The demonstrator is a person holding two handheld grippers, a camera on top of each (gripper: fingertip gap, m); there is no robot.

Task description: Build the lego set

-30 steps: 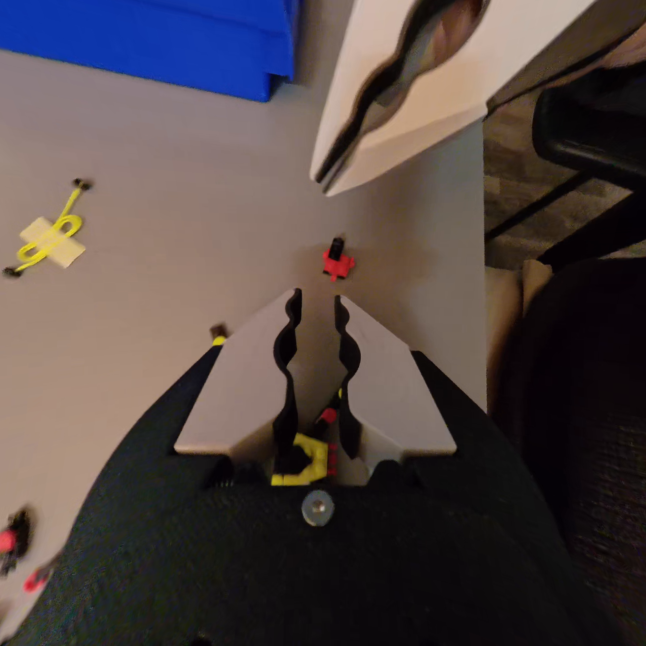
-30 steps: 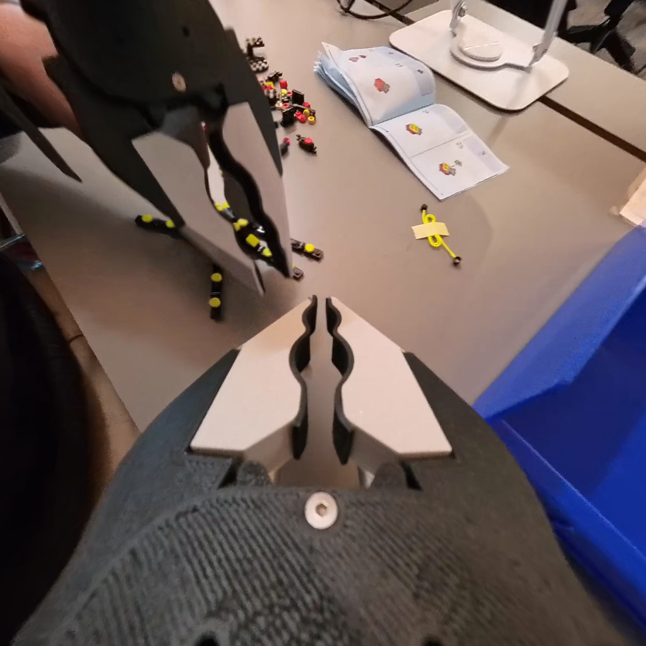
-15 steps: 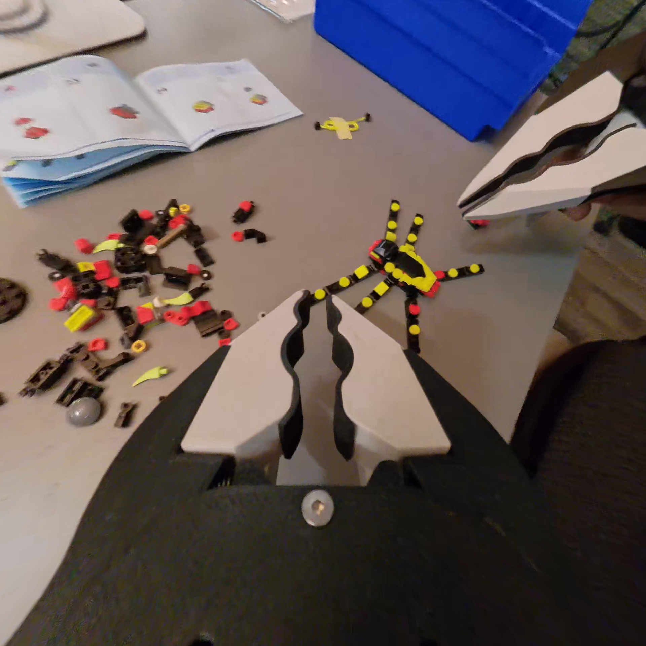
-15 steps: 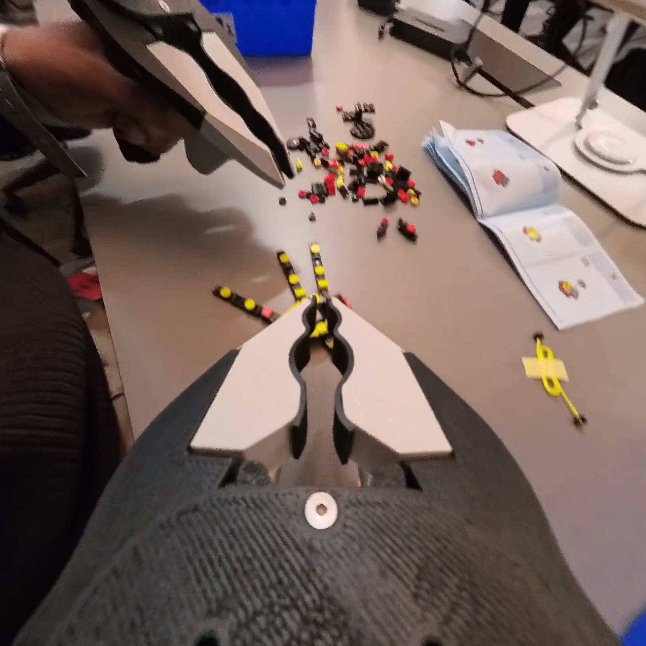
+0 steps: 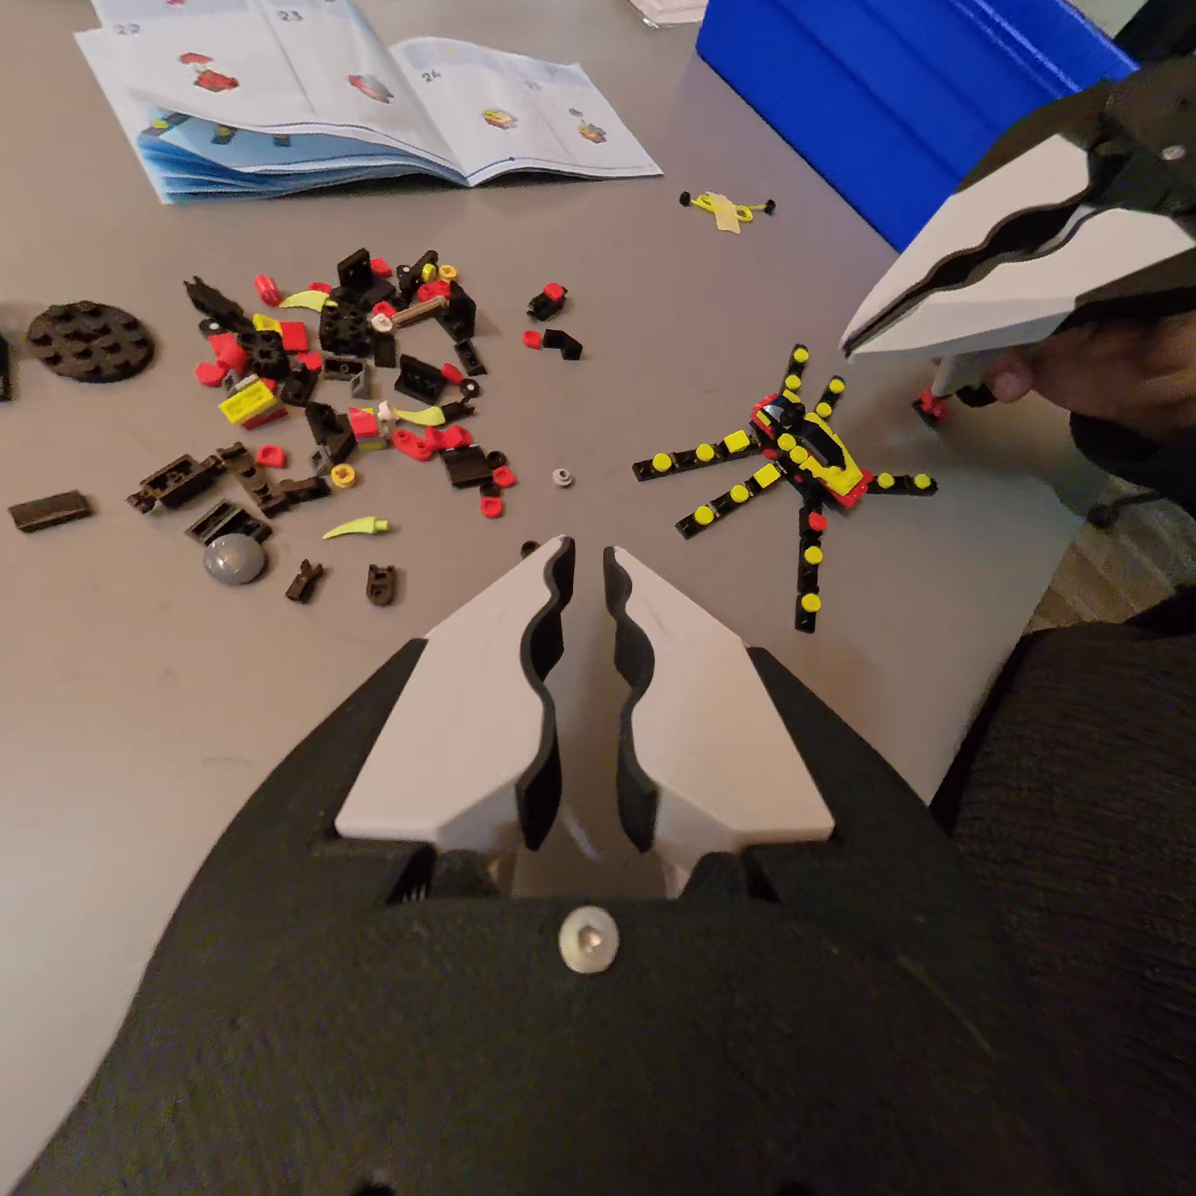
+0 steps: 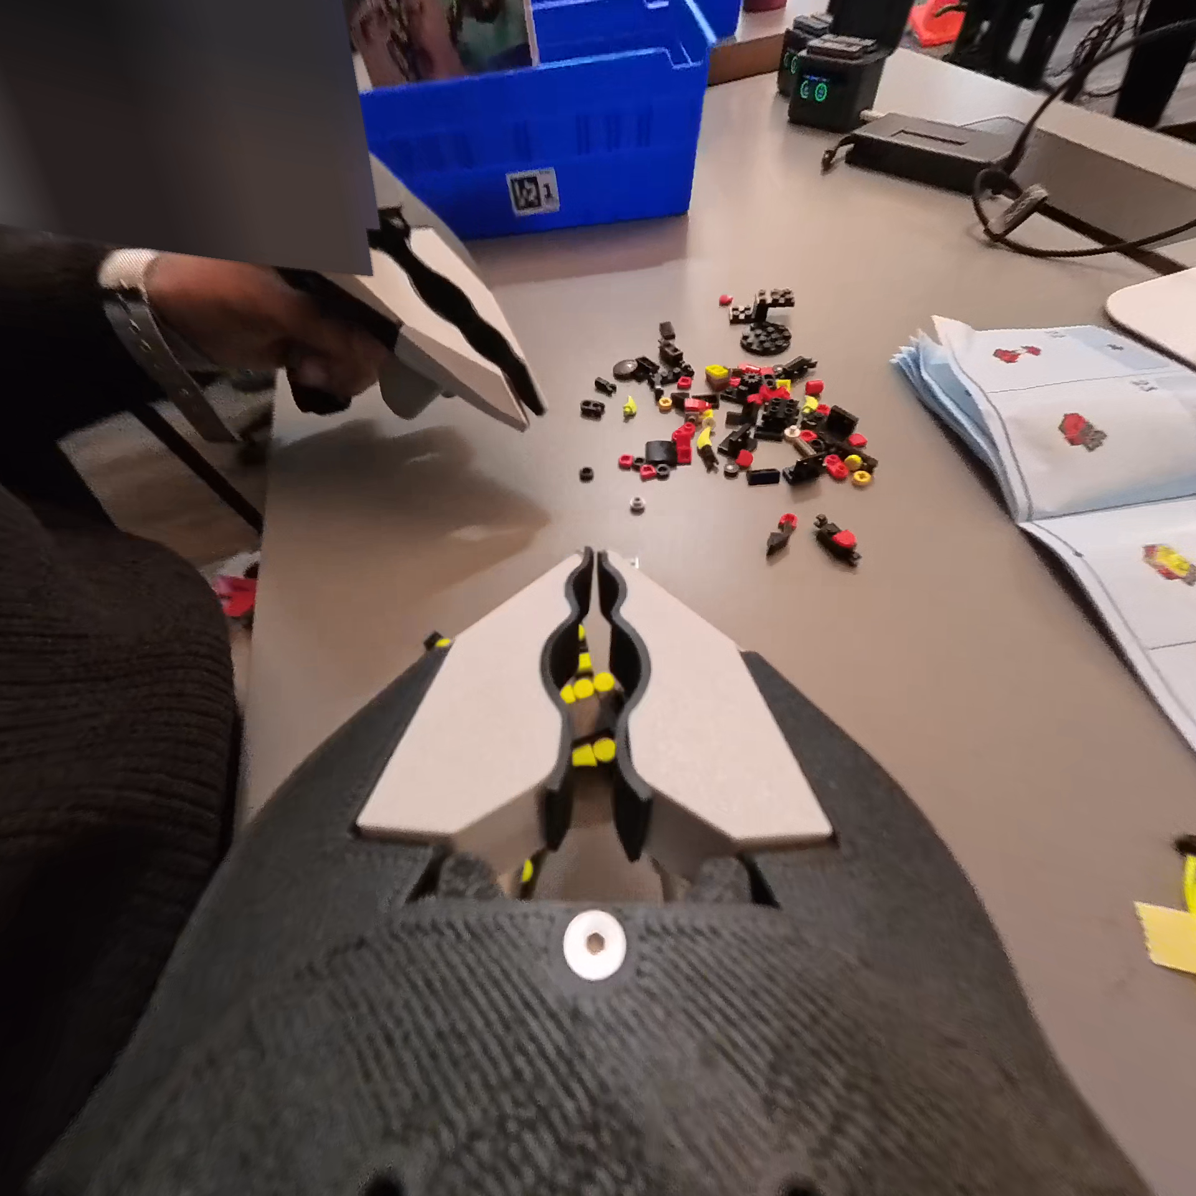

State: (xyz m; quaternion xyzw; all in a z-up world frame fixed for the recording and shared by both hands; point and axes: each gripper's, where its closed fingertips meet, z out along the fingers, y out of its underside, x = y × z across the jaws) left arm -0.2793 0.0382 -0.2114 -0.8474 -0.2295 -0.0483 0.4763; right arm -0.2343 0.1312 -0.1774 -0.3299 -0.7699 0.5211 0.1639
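Observation:
A black and yellow lego spider (image 5: 802,453) with several studded legs lies on the grey table (image 5: 194,712) near its right edge. My left gripper (image 5: 589,550) hovers in front of it, empty, with only a narrow slit between its tips; it also shows in the right wrist view (image 6: 534,411). My right gripper (image 6: 595,555) is shut and empty, and parts of the spider (image 6: 586,689) show through its slot from below. In the left wrist view the right gripper (image 5: 848,343) hangs just beyond the spider. A pile of loose black, red and yellow pieces (image 5: 349,388) lies to the left.
An open instruction booklet (image 5: 362,97) lies behind the pile. A blue bin (image 5: 874,84) stands at the back right, with a yellow string on tape (image 5: 725,207) before it. A small red piece (image 5: 932,404) sits by the table edge. Another blue bin (image 6: 537,129) and cables (image 6: 1009,200) lie farther off. Tip to tip, the grippers are about 12 cm apart.
My left gripper pulled back from over the spider, swung to face the pile and narrowed. My right gripper swung round over the spider and closed its tips further.

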